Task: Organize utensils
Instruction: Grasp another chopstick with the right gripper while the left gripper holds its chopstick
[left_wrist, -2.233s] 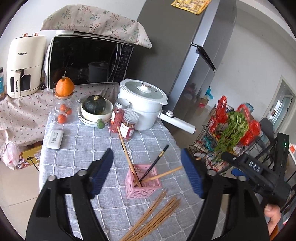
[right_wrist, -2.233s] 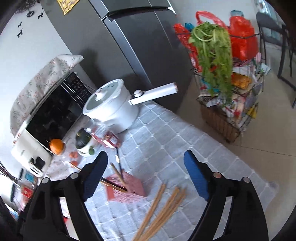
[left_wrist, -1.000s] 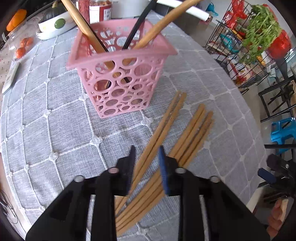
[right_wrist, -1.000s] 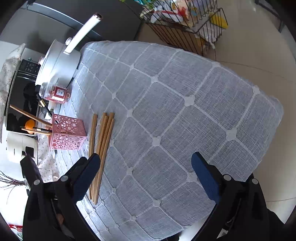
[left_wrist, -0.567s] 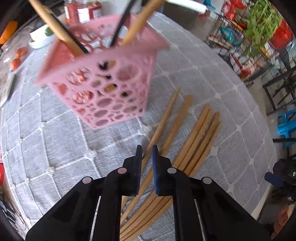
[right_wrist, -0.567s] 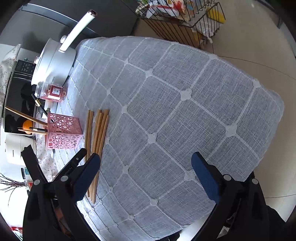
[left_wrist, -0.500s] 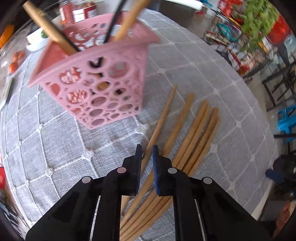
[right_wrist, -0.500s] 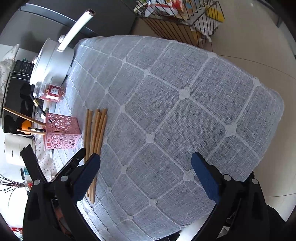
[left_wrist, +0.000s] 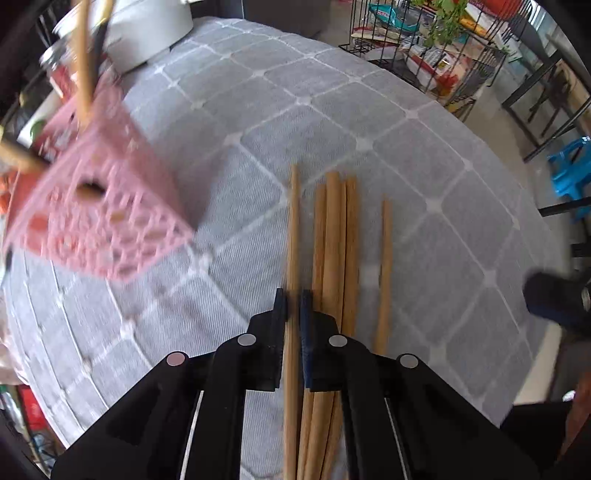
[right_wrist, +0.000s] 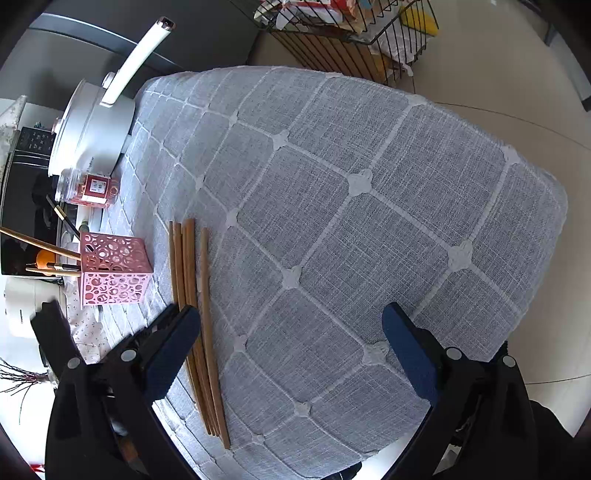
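My left gripper (left_wrist: 293, 301) is shut on one wooden chopstick (left_wrist: 294, 229), which runs forward between its pads above the grey checked tablecloth (left_wrist: 406, 155). Several more wooden chopsticks (left_wrist: 340, 240) lie side by side just to its right; they also show in the right wrist view (right_wrist: 190, 280). The pink perforated holder (left_wrist: 99, 214) stands at the left with a few chopsticks in it; it also shows in the right wrist view (right_wrist: 110, 275). My right gripper (right_wrist: 291, 347) is open and empty over the cloth, to the right of the chopsticks.
A white pot (right_wrist: 92, 129) with a long handle and a red-labelled jar (right_wrist: 90, 190) stand at the table's far end. A wire rack (left_wrist: 424, 48) with groceries stands on the floor beyond the table. The table edge (right_wrist: 535, 277) drops off at the right.
My left gripper closed on one chopstick and swung, so the chopsticks now point straight ahead and the holder sits further left. The right gripper barely moved.
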